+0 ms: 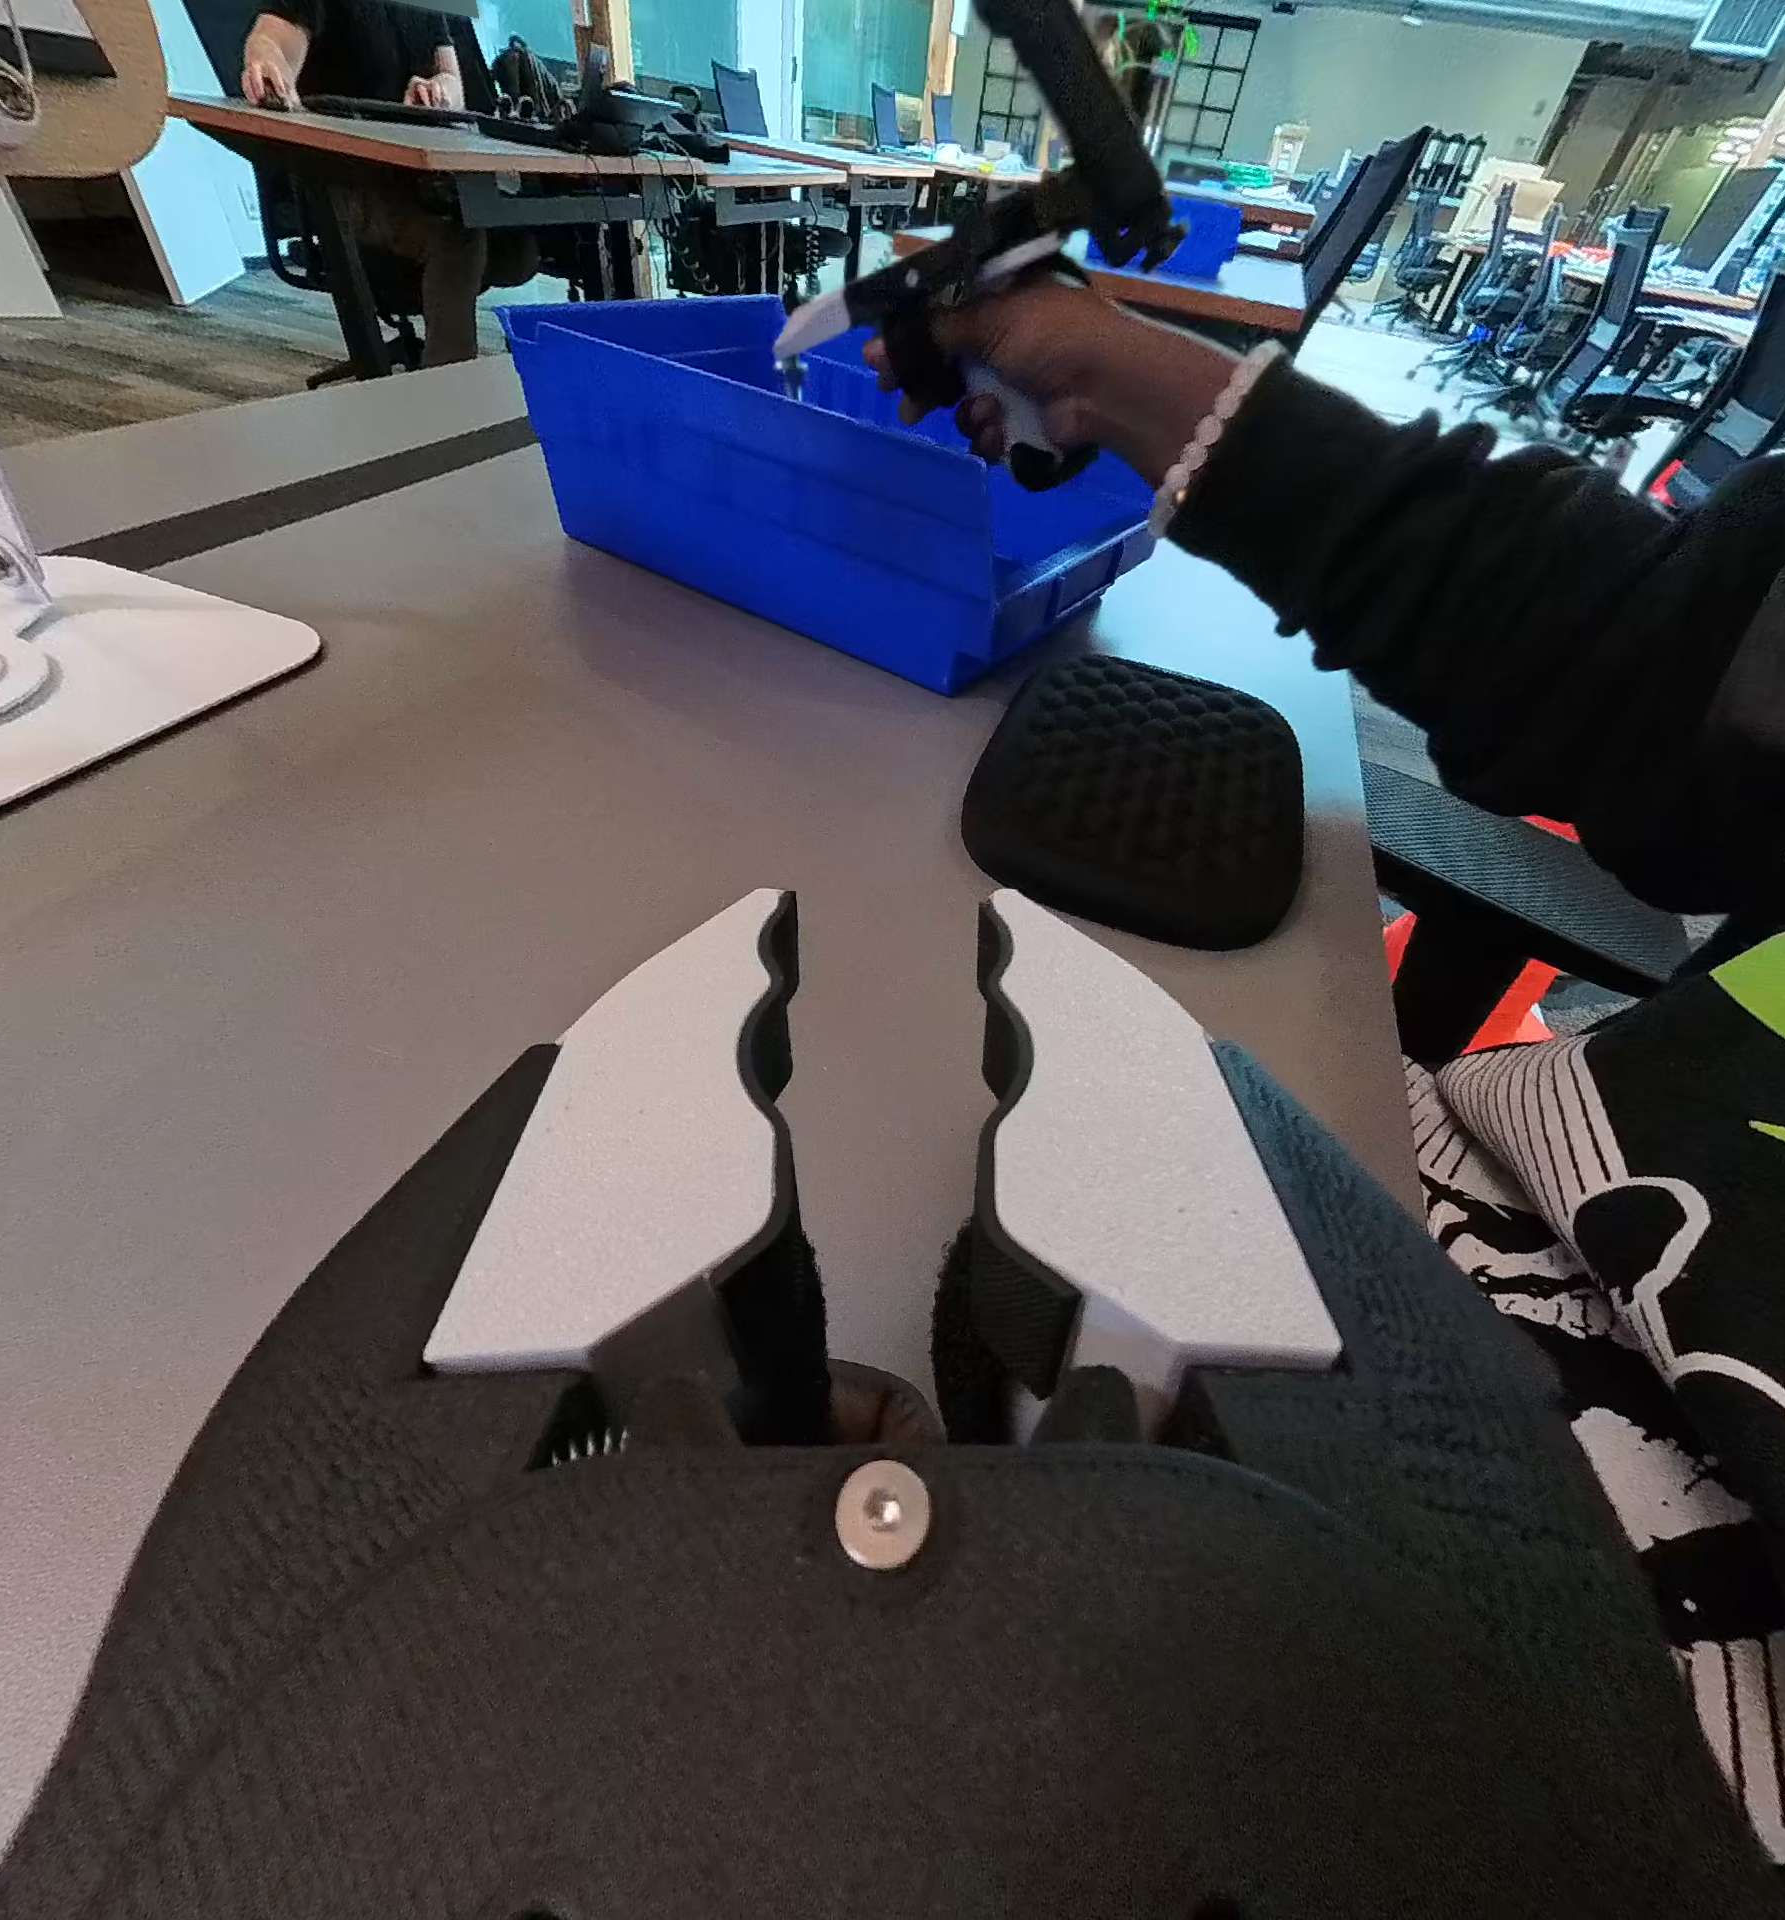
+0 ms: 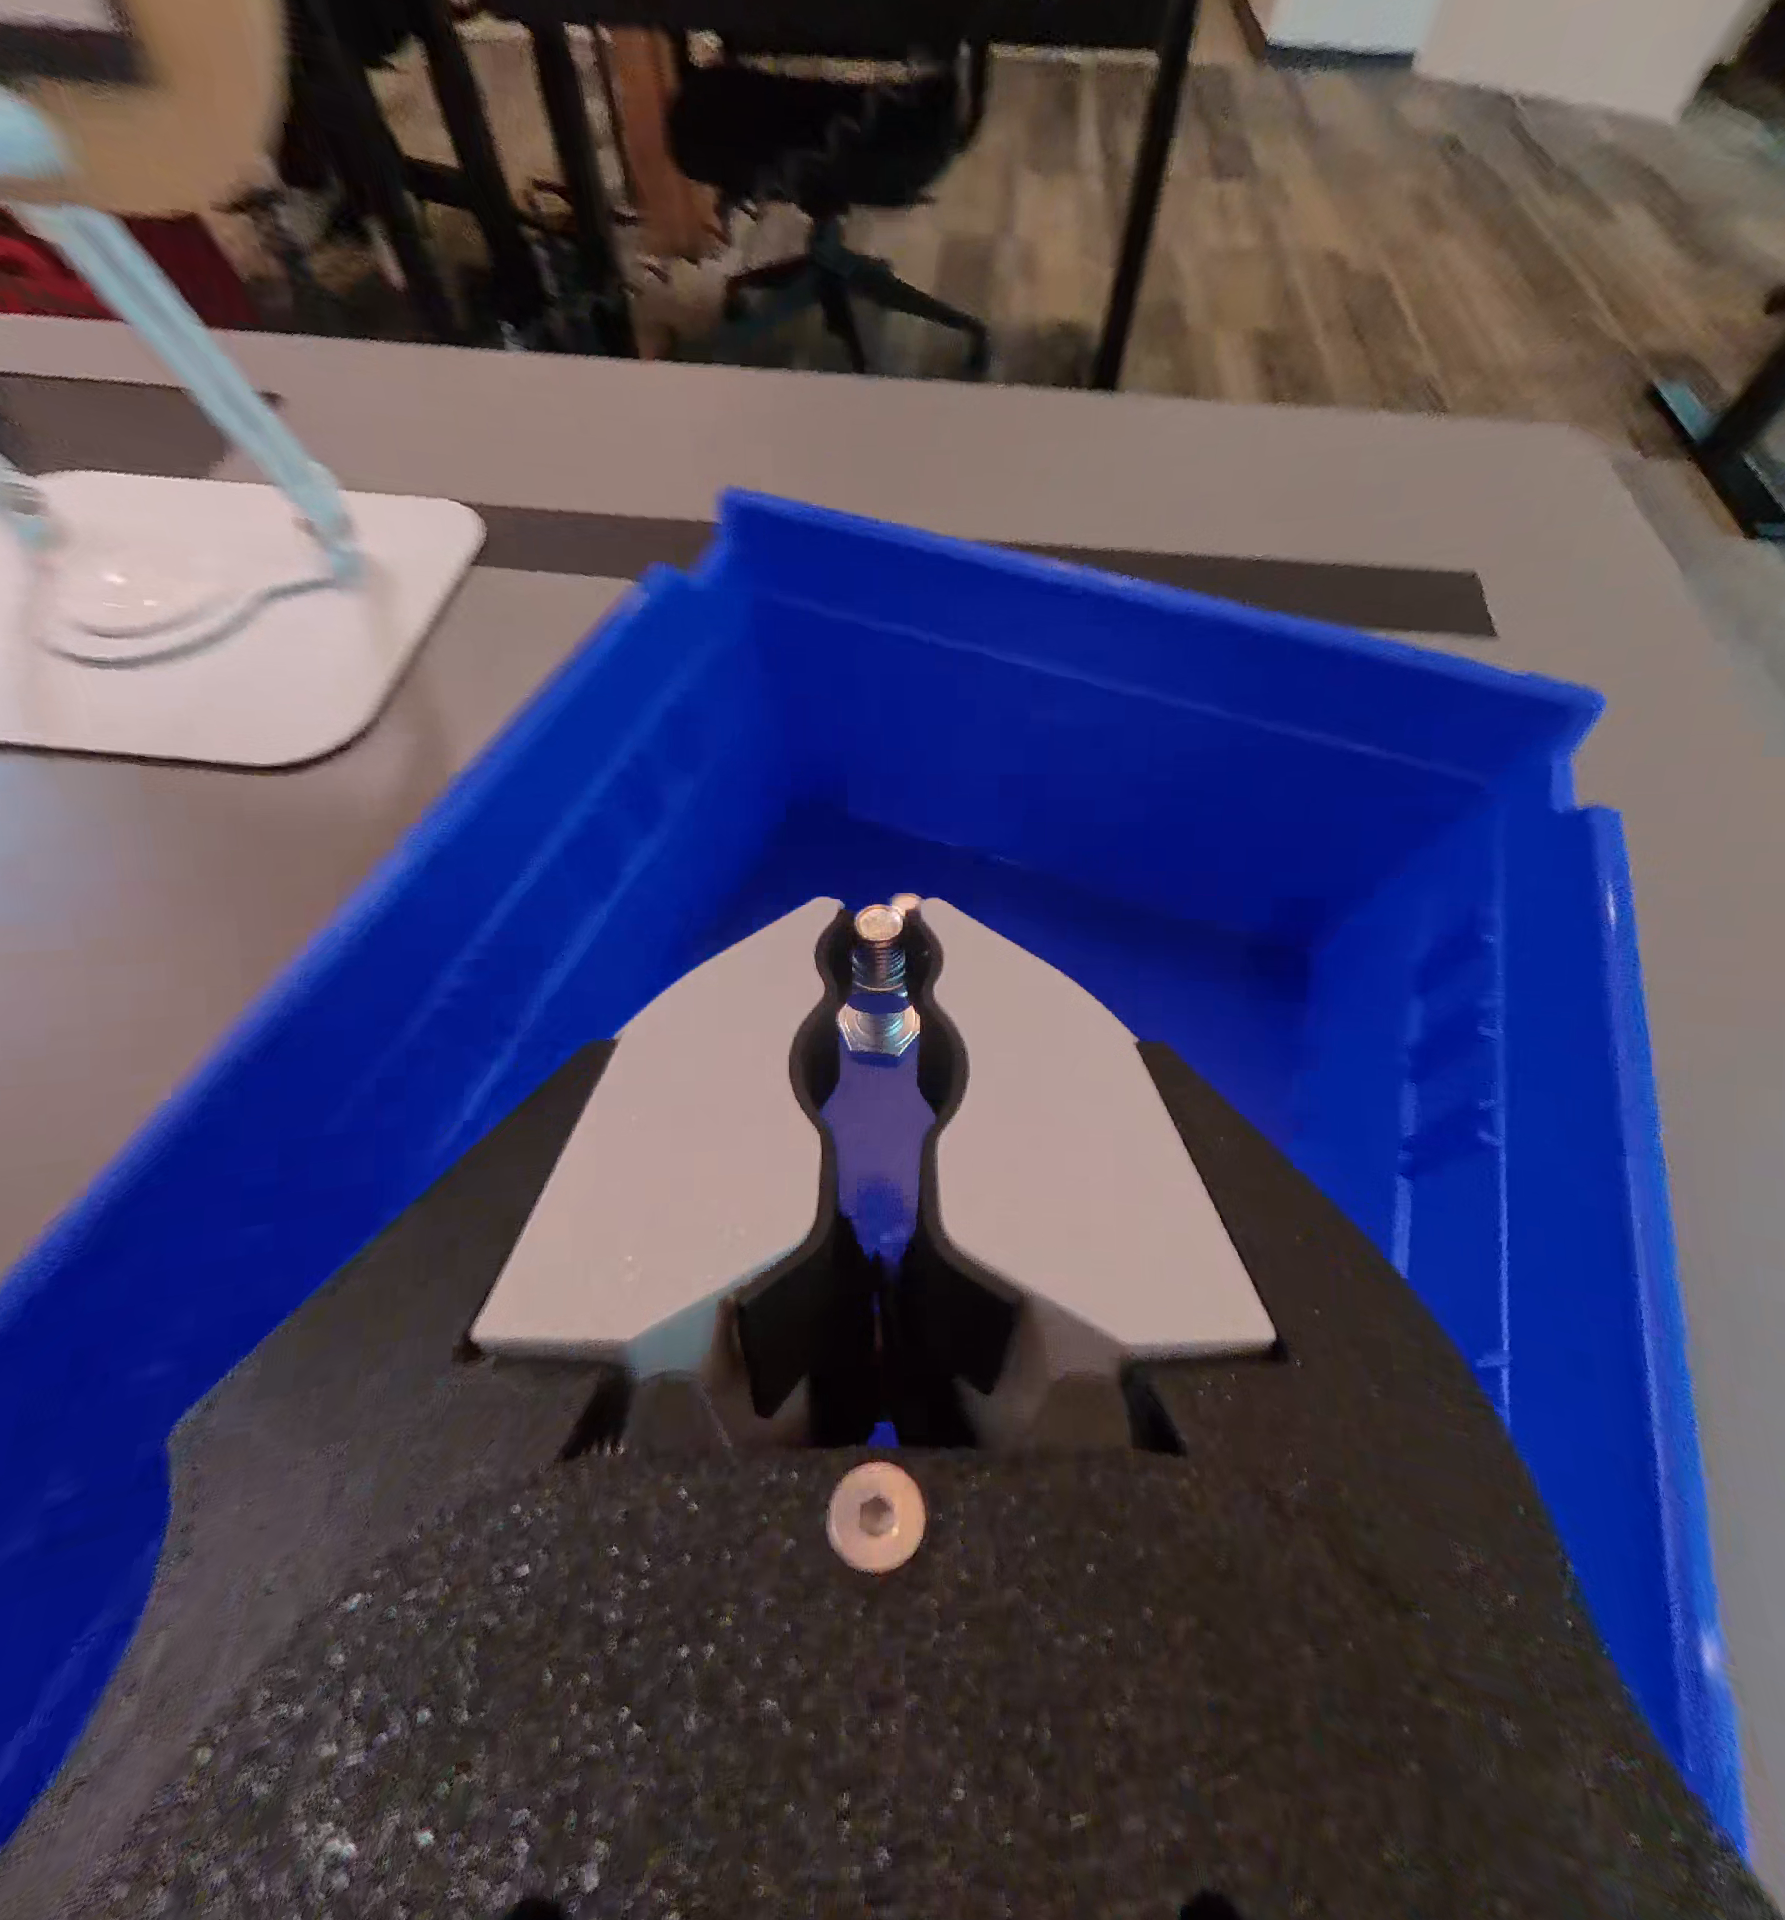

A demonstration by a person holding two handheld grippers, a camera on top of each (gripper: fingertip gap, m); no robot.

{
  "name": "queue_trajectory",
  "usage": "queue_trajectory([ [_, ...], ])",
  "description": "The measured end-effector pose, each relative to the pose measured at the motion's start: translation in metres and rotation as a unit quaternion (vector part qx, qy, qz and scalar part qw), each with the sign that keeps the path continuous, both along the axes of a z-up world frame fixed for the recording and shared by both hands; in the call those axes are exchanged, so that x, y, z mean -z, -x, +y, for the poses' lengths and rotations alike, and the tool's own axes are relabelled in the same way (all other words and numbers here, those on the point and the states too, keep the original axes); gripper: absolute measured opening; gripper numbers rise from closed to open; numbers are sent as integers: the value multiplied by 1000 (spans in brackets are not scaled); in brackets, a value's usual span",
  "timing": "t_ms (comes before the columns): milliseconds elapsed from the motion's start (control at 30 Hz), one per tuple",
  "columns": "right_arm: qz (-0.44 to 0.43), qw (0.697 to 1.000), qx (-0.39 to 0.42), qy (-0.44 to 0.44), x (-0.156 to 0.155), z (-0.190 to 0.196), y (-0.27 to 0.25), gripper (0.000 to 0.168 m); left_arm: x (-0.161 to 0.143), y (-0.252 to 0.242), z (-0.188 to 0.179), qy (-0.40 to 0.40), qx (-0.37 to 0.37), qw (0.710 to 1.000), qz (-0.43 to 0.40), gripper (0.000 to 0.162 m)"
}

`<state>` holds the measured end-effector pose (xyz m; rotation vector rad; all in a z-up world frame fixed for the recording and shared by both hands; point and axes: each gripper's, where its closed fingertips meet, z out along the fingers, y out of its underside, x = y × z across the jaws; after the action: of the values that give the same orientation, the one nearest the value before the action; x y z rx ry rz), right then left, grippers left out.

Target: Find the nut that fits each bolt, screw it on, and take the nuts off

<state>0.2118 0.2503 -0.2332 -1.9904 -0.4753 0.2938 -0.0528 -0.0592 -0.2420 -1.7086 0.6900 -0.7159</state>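
My right gripper (image 2: 875, 920) is shut on a silver bolt (image 2: 875, 961) with a hex nut (image 2: 875, 1031) threaded on its shank. It holds the bolt above the inside of the blue bin (image 2: 1127, 665). In the left wrist view the right gripper (image 1: 800, 332) hangs over the same bin (image 1: 763, 499), with the bolt (image 1: 790, 376) pointing down from its tips. My left gripper (image 1: 886, 914) is open and empty, low over the grey table (image 1: 400, 831), well short of the bin.
A black textured pad (image 1: 1137, 800) lies on the table just right of my left gripper. A white stand base (image 1: 119, 665) sits at the left; it also shows in the right wrist view (image 2: 192, 613). The table edge runs along the right. Desks and chairs stand beyond. Tip to tip, the grippers are about 40 cm apart.
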Motion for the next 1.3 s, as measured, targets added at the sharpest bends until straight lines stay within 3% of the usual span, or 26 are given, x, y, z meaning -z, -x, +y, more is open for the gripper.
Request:
queue_trajectory([
  [300,-22,997,45,50,47,29,-15,10,-2,1,0,-2,-1,1000,-7,33],
  [600,-47,997,45,33,60,34,-15,10,-2,2,0,-3,-2,1000,-6,33],
  [733,-3,998,54,22,48,33,-16,15,-2,2,1,-1,-3,1000,-8,33],
  [833,37,998,59,-9,19,27,-16,27,-2,2,1,1,-3,1000,-8,33],
  [967,119,988,14,-98,-49,-10,6,53,-2,3,2,3,-4,1000,-10,33],
  [1100,166,962,-86,-196,-102,-83,52,66,-2,3,2,2,-5,1000,-8,33],
  [1200,155,946,-166,-233,-107,-143,90,67,-2,3,2,0,-6,1000,-6,33],
  [1300,135,936,-223,-236,-91,-189,118,66,-2,3,2,-1,-8,1000,-4,33],
])
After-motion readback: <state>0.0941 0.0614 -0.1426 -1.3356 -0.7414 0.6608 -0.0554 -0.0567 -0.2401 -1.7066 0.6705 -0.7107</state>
